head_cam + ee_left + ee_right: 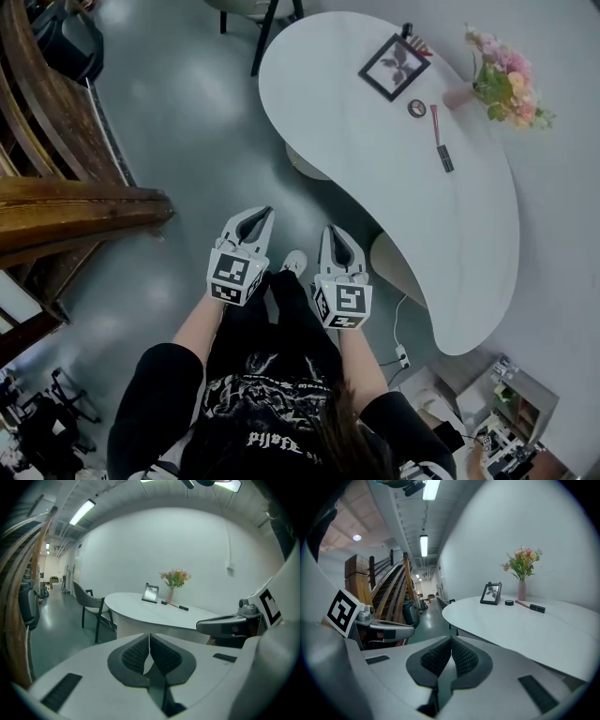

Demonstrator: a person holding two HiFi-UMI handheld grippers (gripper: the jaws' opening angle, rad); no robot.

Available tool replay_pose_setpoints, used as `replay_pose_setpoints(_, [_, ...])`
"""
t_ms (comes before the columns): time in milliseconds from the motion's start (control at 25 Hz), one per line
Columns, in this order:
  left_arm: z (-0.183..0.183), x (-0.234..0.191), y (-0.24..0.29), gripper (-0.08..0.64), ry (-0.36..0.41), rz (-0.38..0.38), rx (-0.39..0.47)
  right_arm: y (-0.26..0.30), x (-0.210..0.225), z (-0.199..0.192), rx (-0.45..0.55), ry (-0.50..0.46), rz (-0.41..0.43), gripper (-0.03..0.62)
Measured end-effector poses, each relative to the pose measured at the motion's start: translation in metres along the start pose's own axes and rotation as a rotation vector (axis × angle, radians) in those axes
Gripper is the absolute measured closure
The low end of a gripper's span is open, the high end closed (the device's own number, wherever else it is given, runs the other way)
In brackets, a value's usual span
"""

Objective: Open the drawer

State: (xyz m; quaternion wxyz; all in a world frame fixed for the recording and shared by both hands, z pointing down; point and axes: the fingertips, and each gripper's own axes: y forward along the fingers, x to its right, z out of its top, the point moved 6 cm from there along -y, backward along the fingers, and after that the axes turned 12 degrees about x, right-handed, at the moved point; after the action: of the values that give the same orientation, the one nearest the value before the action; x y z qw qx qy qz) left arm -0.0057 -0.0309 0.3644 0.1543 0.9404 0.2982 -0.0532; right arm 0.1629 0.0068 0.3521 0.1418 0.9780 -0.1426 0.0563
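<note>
Two tools are held out side by side above the grey floor [187,122] in front of the person: the left tool [261,216] and the right tool [330,232], each with its jaws pressed together on nothing and pointing forward and slightly down. Beside the right tool stands a curved white tabletop [375,169] carrying a framed picture [395,66], a vase of flowers [497,84], a small round dark item [417,108] and a pink-and-black stick [441,142], while a wooden staircase [75,206] rises off to the left. Whether the tabletop has a drawer cannot be made out in any view.
</note>
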Motion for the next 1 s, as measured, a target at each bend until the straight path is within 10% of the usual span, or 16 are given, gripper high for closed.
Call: replay_pose_setpoints(1000, [-0.1, -0.072, 0.087, 0.54, 0.003, -0.002, 0.022, 0.095, 0.0, -0.095, -0.014, -0.004, -0.027, 0.566])
